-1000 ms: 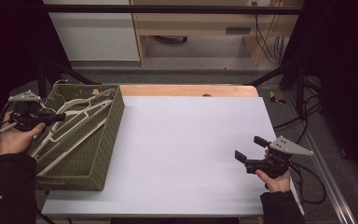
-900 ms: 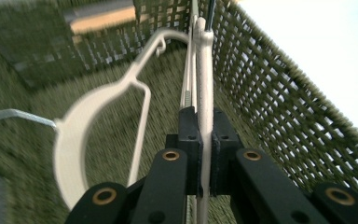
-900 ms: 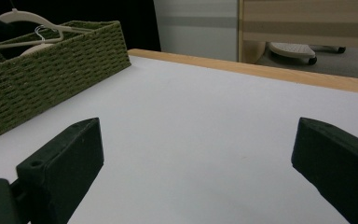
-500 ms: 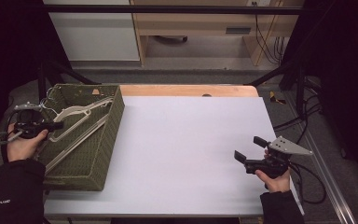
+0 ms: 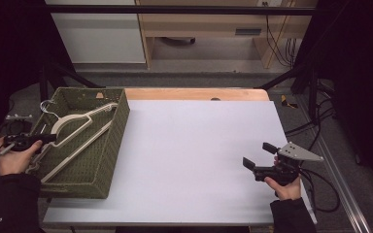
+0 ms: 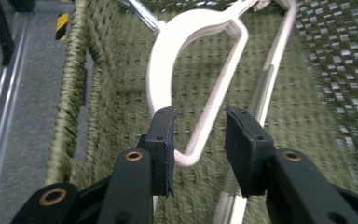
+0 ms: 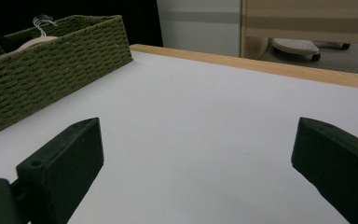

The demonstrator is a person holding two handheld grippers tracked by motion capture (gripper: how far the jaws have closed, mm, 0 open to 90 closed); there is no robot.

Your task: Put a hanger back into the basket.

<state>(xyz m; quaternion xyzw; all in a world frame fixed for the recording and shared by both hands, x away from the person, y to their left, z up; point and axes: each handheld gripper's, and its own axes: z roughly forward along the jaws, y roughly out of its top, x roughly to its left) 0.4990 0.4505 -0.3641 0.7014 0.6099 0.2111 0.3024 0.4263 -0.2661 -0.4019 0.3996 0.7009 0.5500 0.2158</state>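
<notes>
At frame left my left gripper (image 6: 198,154) has just been opening around the hanger (image 6: 200,84) in the basket (image 5: 111,145), nothing lifted yet; right gripper (image 5: 257,158) waits, jaws wide.

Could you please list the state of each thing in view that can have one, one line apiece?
Left gripper: jaws have just been opening, now part open around the hanger's end, pads off it.
Right gripper: wide open, nothing between its jaws, low over the table.
White hanger: lying inside the basket, metal hook at the far end.
Green woven basket: upright on the table's left edge, hangers inside.
White table: bare across the middle.
</notes>
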